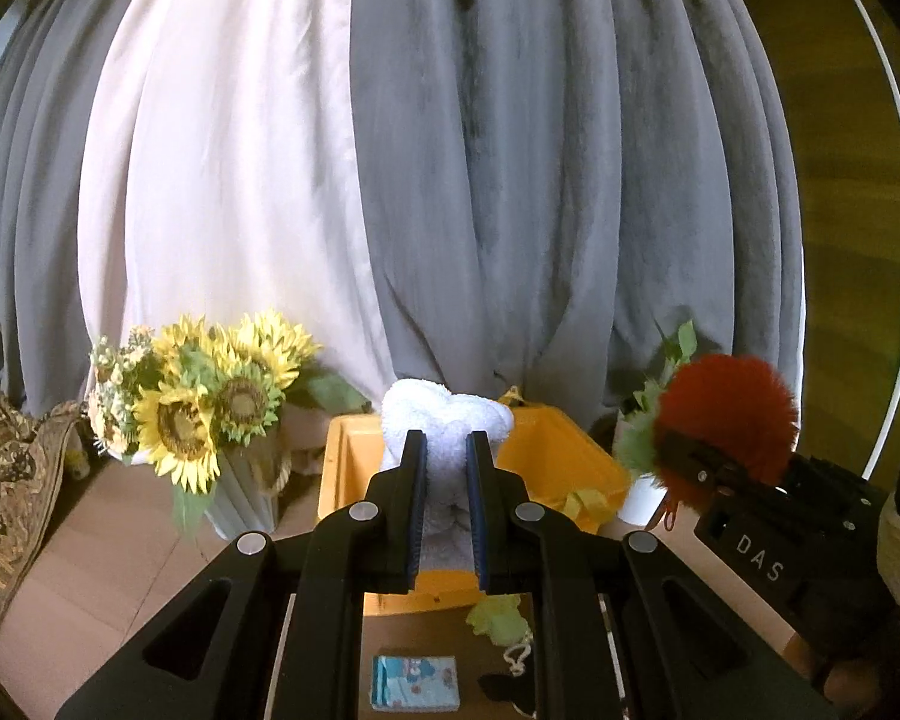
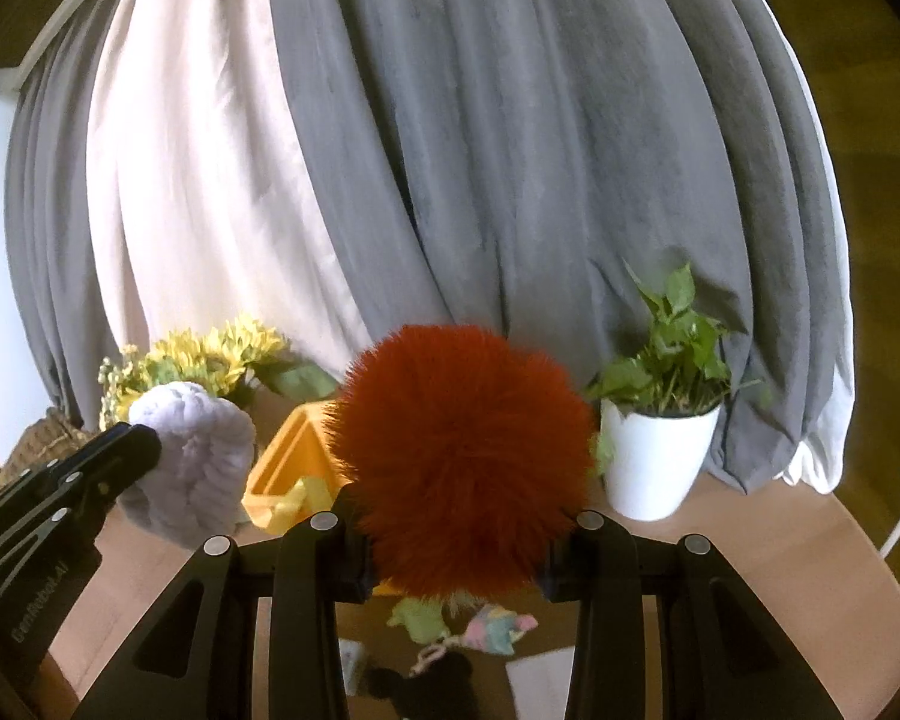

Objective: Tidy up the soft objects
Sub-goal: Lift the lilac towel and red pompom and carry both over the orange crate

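Note:
My left gripper (image 1: 444, 468) is shut on a rolled white towel (image 1: 444, 414) and holds it above the yellow bin (image 1: 546, 450); the towel also shows in the right wrist view (image 2: 192, 456). My right gripper (image 2: 456, 546) is shut on a fluffy red pom-pom (image 2: 462, 450), held above the table to the right of the bin (image 2: 294, 468); the pom-pom also shows in the left wrist view (image 1: 726, 420). A green soft toy (image 1: 498, 615) with a cord lies on the table below, and a pastel soft toy (image 2: 498, 627) lies beside it.
A sunflower bouquet in a white vase (image 1: 210, 408) stands left of the bin. A potted green plant in a white pot (image 2: 660, 450) stands at the right. A small blue pack (image 1: 414, 681) lies on the table. Grey and white curtains hang behind.

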`<state>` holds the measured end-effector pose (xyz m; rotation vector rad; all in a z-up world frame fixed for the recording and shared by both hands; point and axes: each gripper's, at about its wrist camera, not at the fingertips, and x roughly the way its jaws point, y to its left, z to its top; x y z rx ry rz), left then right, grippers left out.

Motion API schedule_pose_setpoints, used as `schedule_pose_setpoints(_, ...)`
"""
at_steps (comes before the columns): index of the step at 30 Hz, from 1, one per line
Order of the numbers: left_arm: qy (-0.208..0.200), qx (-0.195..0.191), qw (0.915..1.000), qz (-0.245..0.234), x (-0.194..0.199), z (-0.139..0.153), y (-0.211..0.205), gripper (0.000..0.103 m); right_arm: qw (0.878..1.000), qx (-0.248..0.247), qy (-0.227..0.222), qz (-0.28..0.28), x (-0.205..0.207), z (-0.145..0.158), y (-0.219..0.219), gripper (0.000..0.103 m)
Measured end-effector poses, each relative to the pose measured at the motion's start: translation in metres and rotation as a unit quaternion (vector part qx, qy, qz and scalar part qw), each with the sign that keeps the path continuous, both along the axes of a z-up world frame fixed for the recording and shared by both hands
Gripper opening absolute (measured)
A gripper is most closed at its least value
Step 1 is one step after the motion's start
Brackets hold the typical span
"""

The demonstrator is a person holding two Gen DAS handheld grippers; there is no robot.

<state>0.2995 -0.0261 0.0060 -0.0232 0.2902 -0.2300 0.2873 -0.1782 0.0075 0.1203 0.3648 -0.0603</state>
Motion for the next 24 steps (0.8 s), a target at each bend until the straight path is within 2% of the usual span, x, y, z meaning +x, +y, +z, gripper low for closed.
schedule_pose_setpoints(12, -0.02, -0.004, 0.9998, 0.0, 0.033, 0.008, 0.0, 0.014, 1.0, -0.003, -0.011, 0.013, 0.034, 0.011, 0.002, 0.038)
schedule_pose_setpoints(24, -0.014, -0.003, 0.9999, 0.001, 0.078, 0.008, -0.01, 0.014, 1.0, -0.005, -0.01, 0.022, 0.079, 0.01, 0.003, 0.038)
